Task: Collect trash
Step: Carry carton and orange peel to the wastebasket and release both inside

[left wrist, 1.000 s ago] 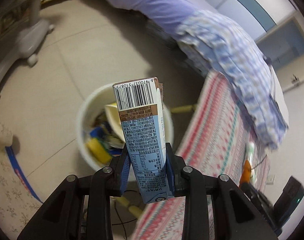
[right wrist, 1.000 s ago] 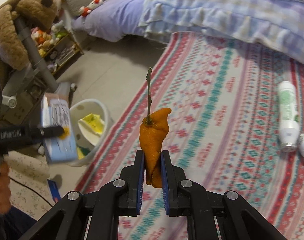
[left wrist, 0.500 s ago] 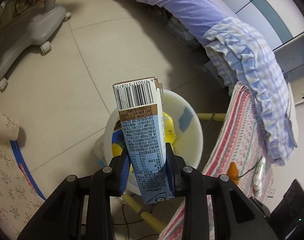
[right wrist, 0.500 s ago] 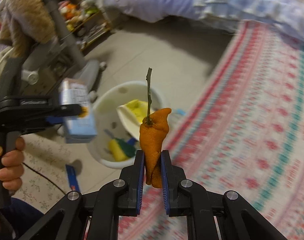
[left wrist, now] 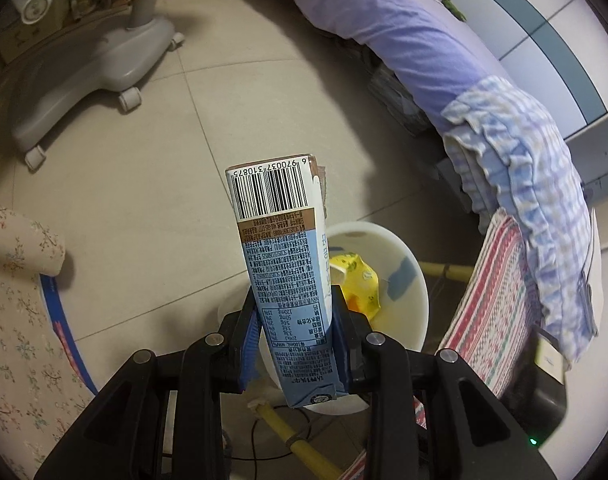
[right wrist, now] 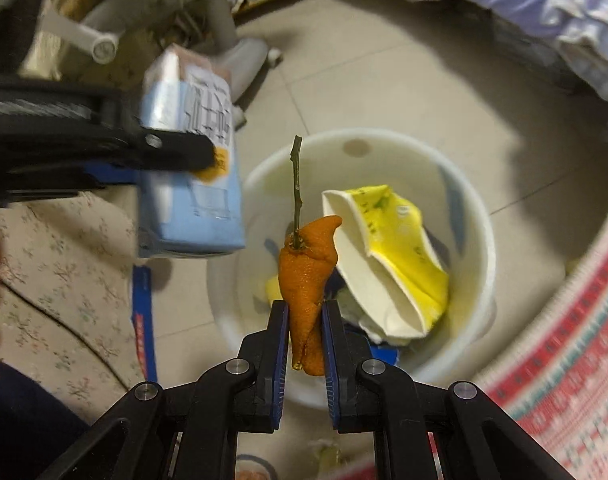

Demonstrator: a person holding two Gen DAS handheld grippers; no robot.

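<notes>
The right gripper pinches an orange peel above the bin. The left gripper clamps a carton near the bin's rim. Each should be centred over the opening before release, so nothing lands on the floor.

A grey wheeled stand sits on the tiled floor toward its far left. A purple bedsheet and checked blanket hang over the bed along the right, above a striped rug. Flowered fabric covers the near left corner
</notes>
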